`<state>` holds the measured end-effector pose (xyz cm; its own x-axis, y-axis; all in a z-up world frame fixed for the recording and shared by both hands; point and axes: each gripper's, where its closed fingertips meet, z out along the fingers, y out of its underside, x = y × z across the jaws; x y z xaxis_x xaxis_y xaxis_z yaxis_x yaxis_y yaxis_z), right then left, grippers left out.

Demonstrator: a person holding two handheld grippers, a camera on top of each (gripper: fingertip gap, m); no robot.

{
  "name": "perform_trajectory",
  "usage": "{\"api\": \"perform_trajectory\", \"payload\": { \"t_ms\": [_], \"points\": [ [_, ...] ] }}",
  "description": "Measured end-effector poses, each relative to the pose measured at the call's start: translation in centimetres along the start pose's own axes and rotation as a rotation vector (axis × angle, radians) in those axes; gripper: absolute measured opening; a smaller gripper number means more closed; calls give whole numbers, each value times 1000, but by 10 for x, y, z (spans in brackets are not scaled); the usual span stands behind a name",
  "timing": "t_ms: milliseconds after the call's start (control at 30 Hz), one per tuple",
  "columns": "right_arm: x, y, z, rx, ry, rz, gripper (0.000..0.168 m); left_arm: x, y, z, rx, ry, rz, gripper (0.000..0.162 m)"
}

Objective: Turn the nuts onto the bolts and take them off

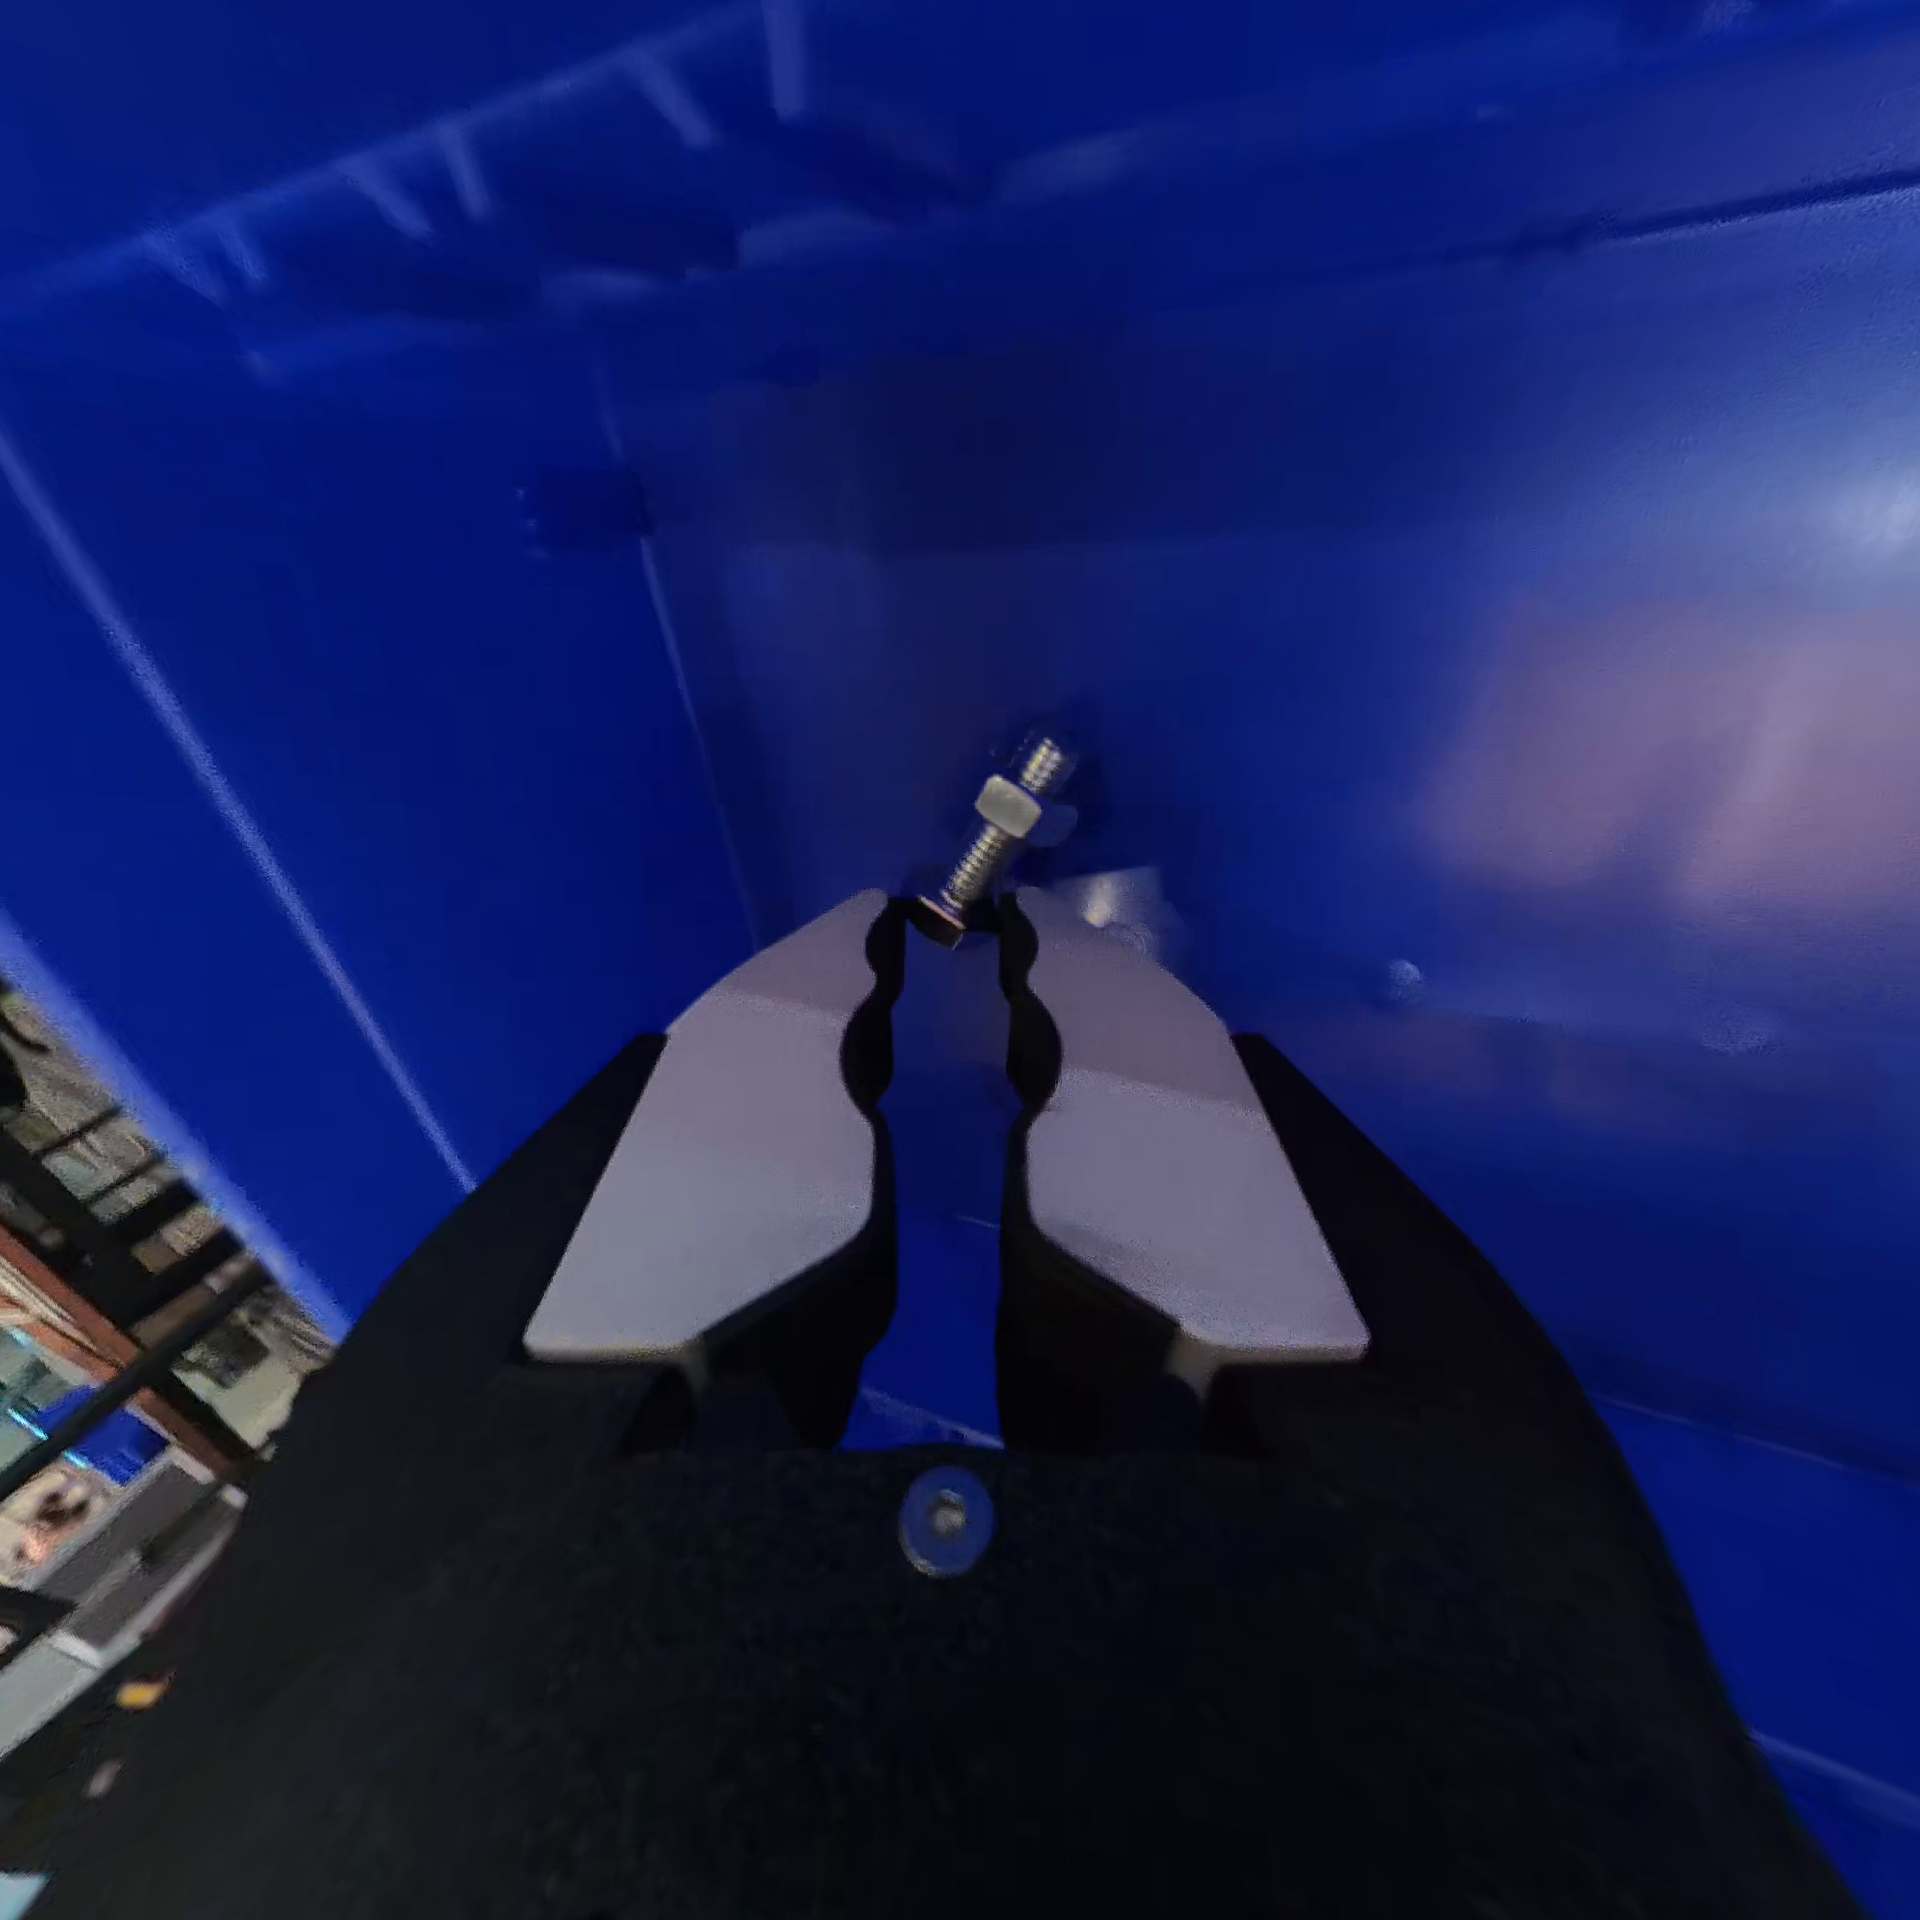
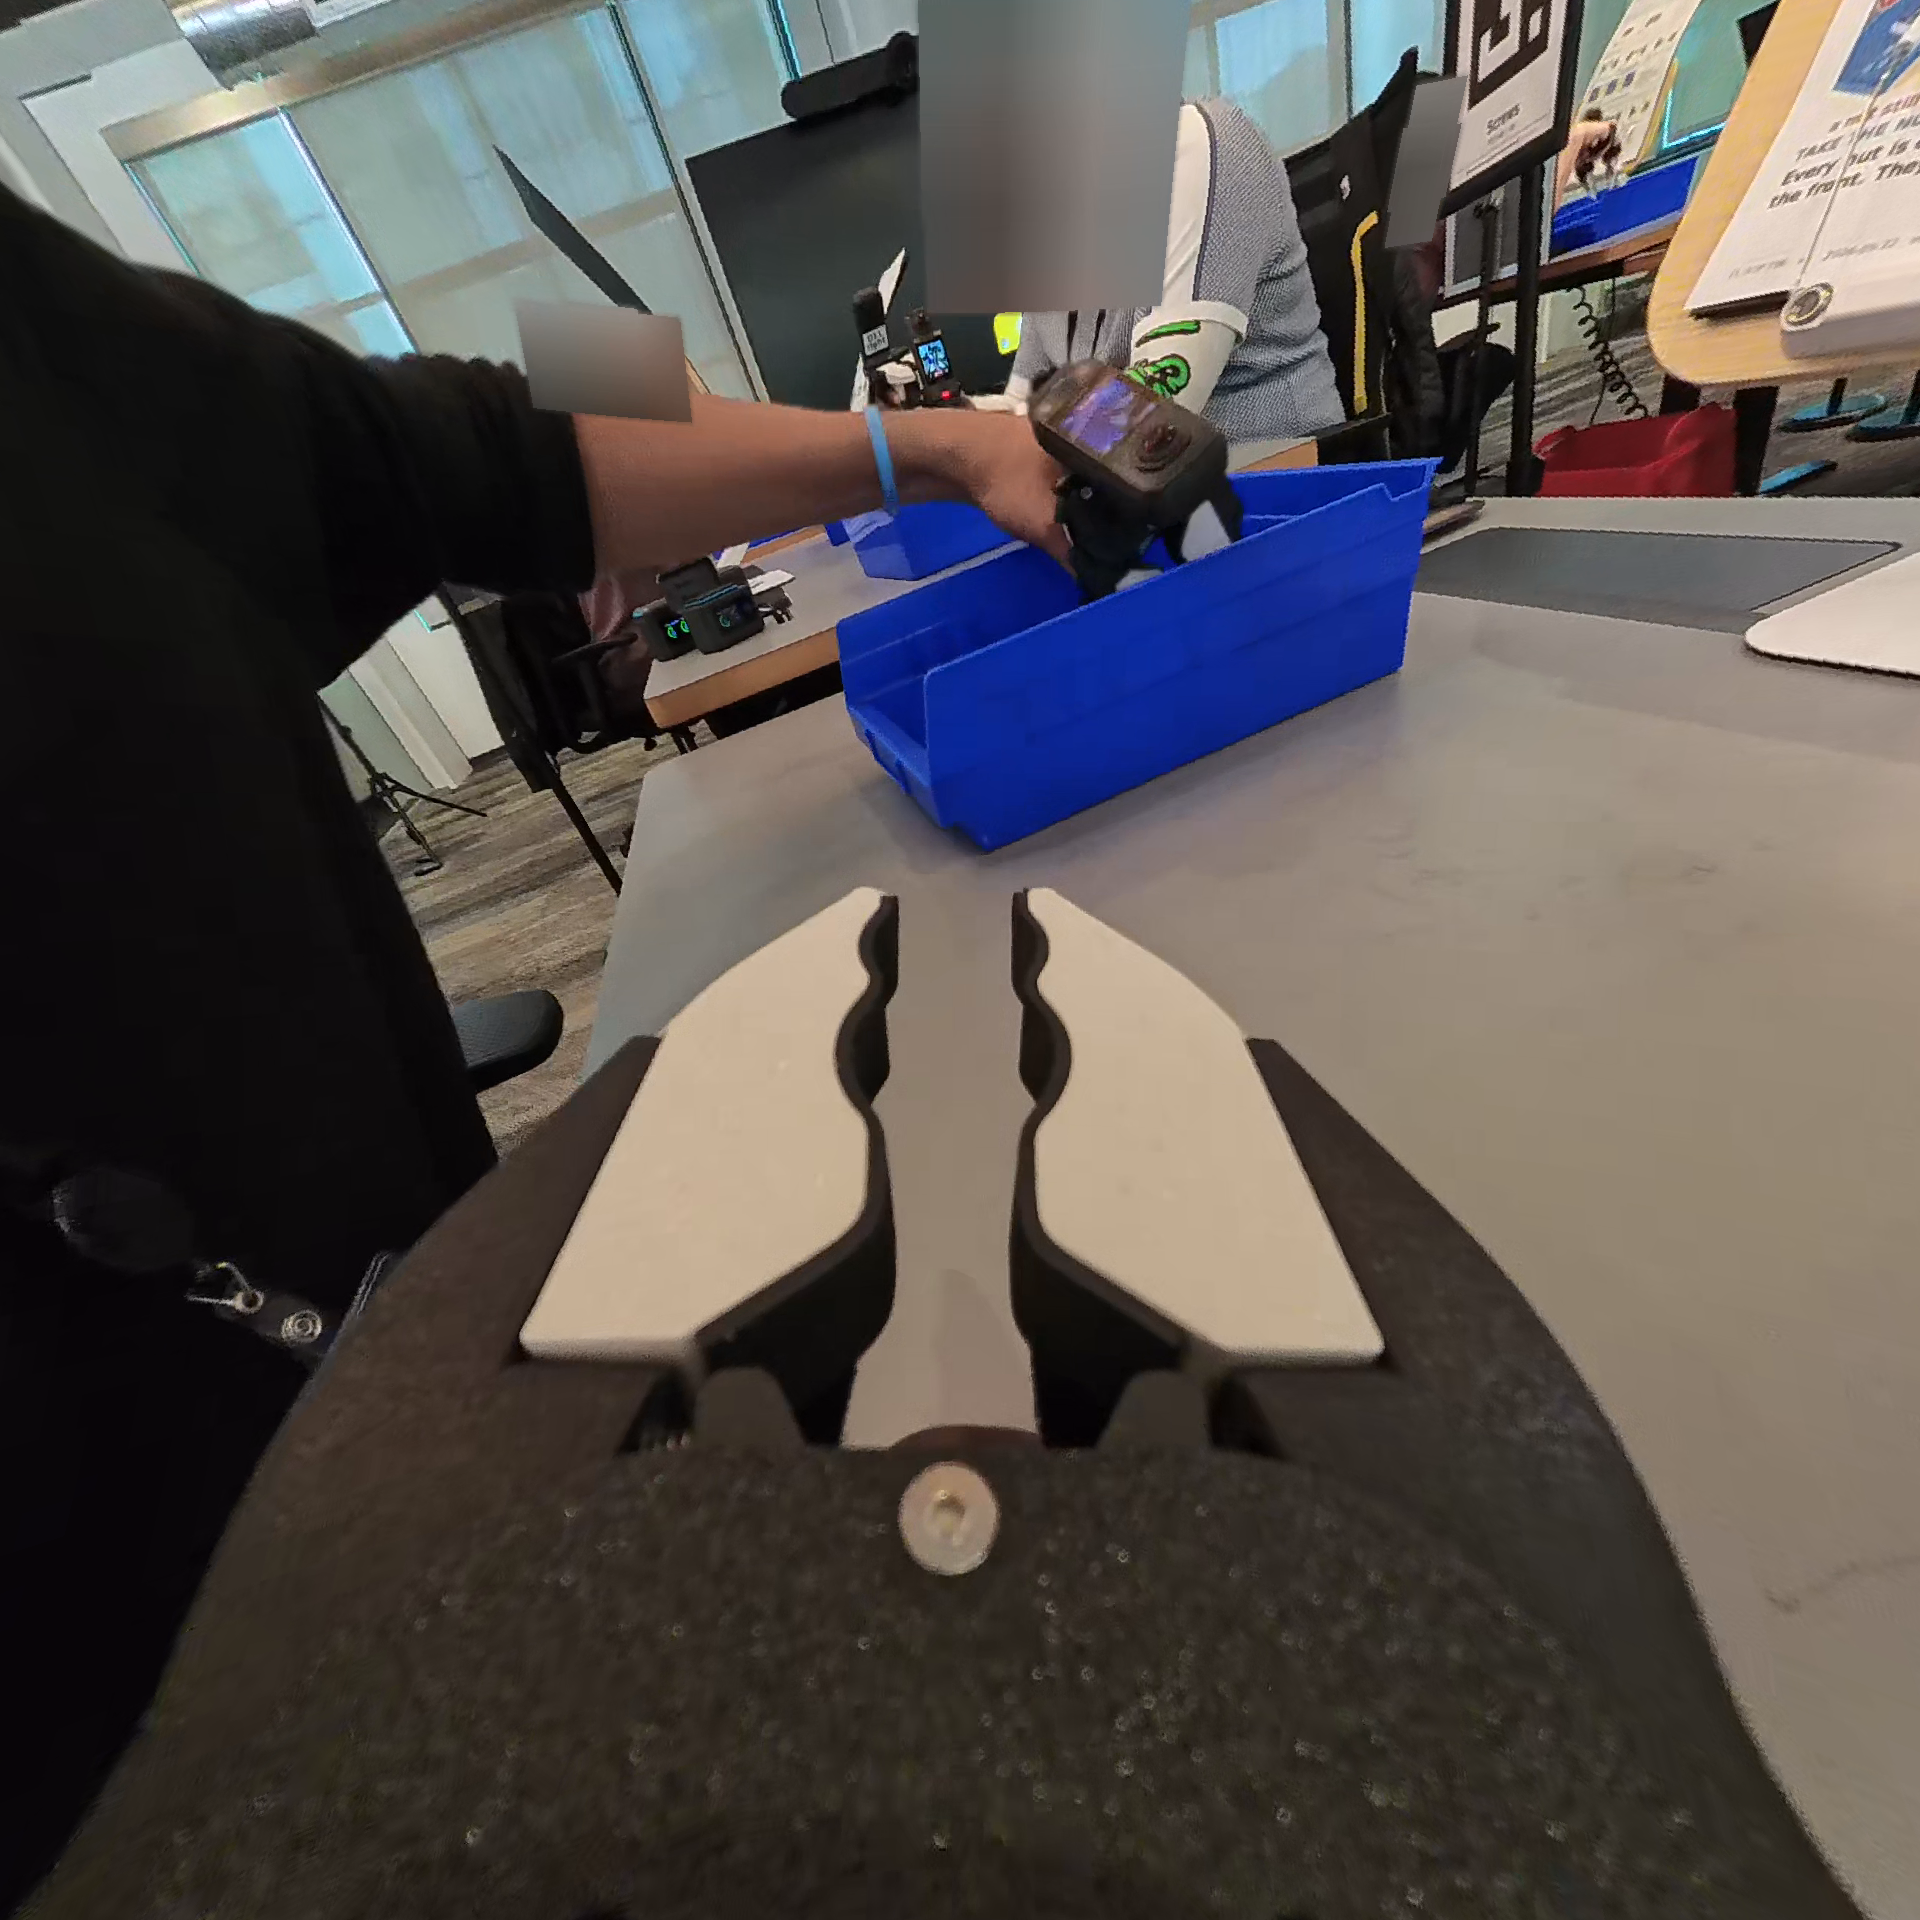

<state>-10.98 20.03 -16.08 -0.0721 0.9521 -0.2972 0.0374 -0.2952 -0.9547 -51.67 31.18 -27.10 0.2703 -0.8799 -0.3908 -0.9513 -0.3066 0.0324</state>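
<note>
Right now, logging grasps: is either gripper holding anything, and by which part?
The left gripper pinches the bolt by its head, nut threaded midway. The right gripper holds nothing.

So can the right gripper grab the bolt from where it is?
Probably not yet: the right gripper hangs open over the table, apart from the blue bin where the left gripper holds the bolt.

Your left gripper (image 1: 951, 914) is deep in the blue bin (image 2: 1143, 665), walls close on both sides and ahead, so little room to swing. A bolt (image 1: 997, 842) w/ nut (image 1: 1006, 808) sticks out just past the tips. Your right gripper (image 2: 956, 914) is over bare grey table (image 2: 1455, 1039), free ahead up to the bin. Your left arm (image 2: 727, 468) crosses above the table's left edge.
</note>
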Motion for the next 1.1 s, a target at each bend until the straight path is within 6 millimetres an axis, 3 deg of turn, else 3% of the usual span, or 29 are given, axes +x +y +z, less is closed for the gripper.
{"api": "perform_trajectory", "payload": {
  "t_ms": [133,233,333,400,533,633,700,800,867,967,1100],
  "points": [
    [2,-2,-2,11,-17,28,20,-6,-1,-36,134,-69,-258,17],
    [8,-5,3,-9,-21,25,20,-5,-16,-82,347,-88,-496,7],
    [14,-16,20,-27,-54,41,22,5,-40,-122,534,-95,-648,7],
    [18,-20,38,-66,-95,56,22,16,-50,-128,529,-124,-667,7],
    [19,-20,67,-147,-173,98,22,34,-61,-113,458,-186,-657,7],
    [19,-18,81,-155,-154,105,21,34,-65,-111,502,-224,-762,7],
    [18,-19,88,-142,-142,97,21,30,-68,-120,563,-269,-852,7],
    [18,-28,96,-109,-109,83,23,23,-82,-154,657,-373,-935,6],
    [23,-41,99,-57,-64,73,26,22,-104,-184,749,-433,-954,6],
    [31,-63,98,32,-11,81,33,29,-154,-213,862,-451,-962,6],
    [41,-73,87,64,41,43,34,43,-223,-216,921,-422,-931,6]
  ]
}}
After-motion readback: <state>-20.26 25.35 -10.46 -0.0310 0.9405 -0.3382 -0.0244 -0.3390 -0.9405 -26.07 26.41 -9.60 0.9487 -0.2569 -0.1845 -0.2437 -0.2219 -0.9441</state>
